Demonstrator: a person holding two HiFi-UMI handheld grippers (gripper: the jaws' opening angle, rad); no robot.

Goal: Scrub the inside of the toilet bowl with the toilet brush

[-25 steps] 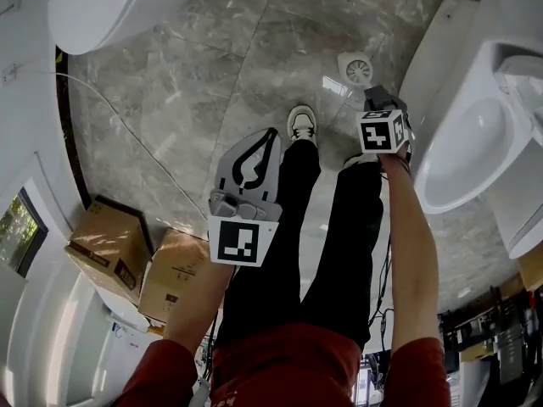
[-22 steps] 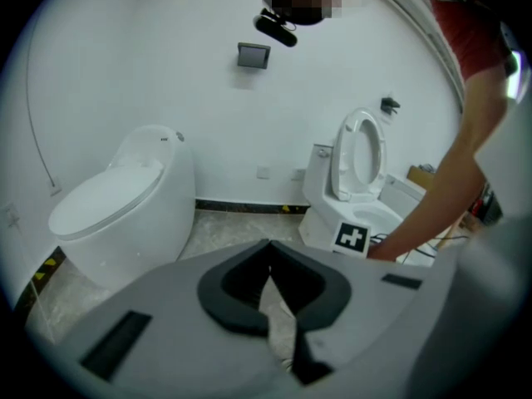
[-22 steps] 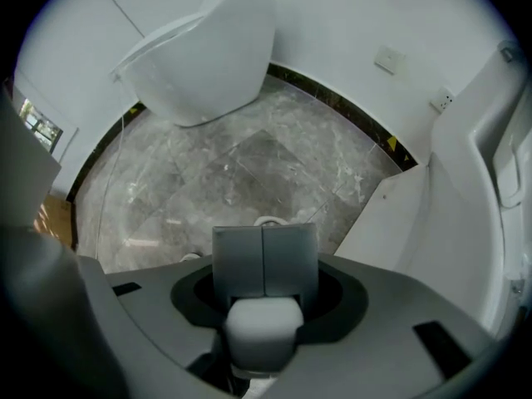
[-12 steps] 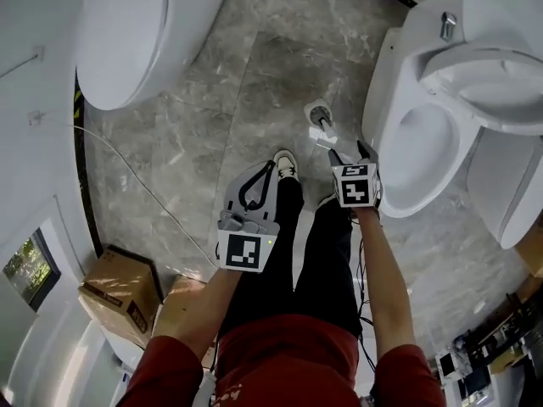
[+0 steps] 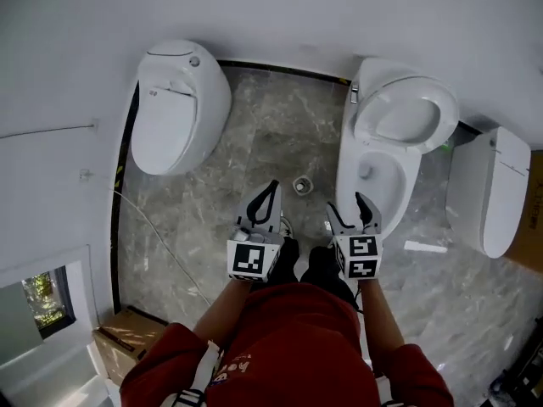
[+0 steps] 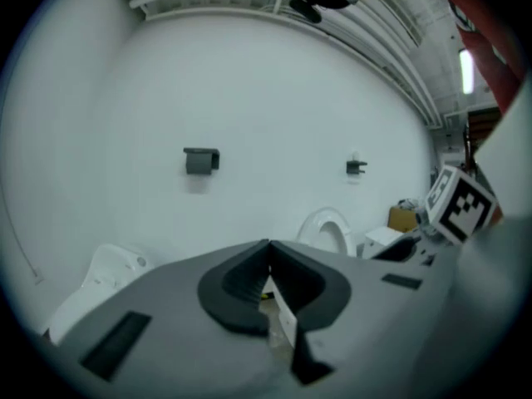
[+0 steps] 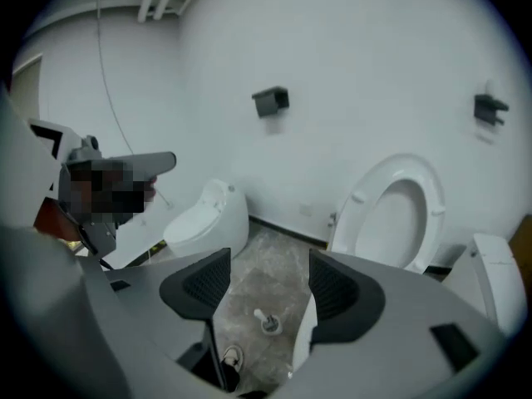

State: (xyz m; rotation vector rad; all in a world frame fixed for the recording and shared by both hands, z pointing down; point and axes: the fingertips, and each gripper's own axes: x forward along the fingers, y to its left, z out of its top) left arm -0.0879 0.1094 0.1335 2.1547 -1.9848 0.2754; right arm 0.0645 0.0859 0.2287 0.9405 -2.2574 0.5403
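Floor [image 5: 271, 134] open left of toilet bowl [image 5: 383, 176]; left tongs [image 5: 271, 188] shut, prob. empty; right tongs [image 5: 346, 206] just opened, empty.

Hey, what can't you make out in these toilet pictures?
Toilet brush: head view, too small to show its bristles.
Toilet bowl: right gripper view, hidden behind a jaw of the right gripper.
Brown box: head view, cut by right edge.

**Right gripper's jaws wide, brush down below**

The right gripper [image 7: 268, 283] has just been opening its jaws, and they stand well apart with nothing between them. Through the gap, down on the marble floor [image 7: 278, 260], the toilet brush [image 7: 264, 318] stands in its holder, with a shoe [image 7: 231, 357] near it. A raised toilet seat [image 7: 359, 210] is at right and a closed toilet [image 7: 208, 221] at left.
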